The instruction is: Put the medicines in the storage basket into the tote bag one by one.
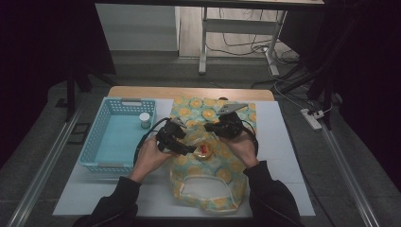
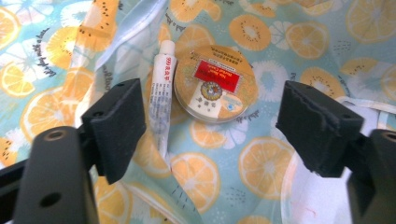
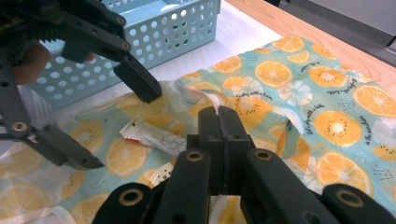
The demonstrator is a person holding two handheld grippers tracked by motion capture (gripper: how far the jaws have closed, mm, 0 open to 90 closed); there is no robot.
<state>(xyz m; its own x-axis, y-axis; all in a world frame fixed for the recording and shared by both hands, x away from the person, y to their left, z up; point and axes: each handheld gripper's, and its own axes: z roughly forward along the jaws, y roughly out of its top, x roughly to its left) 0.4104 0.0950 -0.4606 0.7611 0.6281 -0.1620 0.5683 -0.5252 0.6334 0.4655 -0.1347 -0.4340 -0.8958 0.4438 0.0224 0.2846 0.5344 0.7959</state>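
Observation:
A bag [image 1: 231, 172] printed with orange slices lies on the white mat, its white-lined mouth toward me. On it rest a round tin with a red label [image 2: 212, 84] and a white tube [image 2: 161, 93] beside it. My left gripper [image 2: 217, 123] hovers open above the two, one jaw on each side of them. In the high view the left gripper [image 1: 191, 147] sits just left of the tin [image 1: 203, 150]. My right gripper [image 3: 218, 114] is shut on a fold of the bag's fabric [image 3: 289, 93], with the tube [image 3: 154, 135] to its left.
A light blue perforated basket [image 1: 94, 142] stands on the left of the mat and holds a small white jar [image 1: 144, 119]. A wooden table edge [image 1: 189, 92] runs along the back. Bare white mat [image 1: 283, 156] lies right of the bag.

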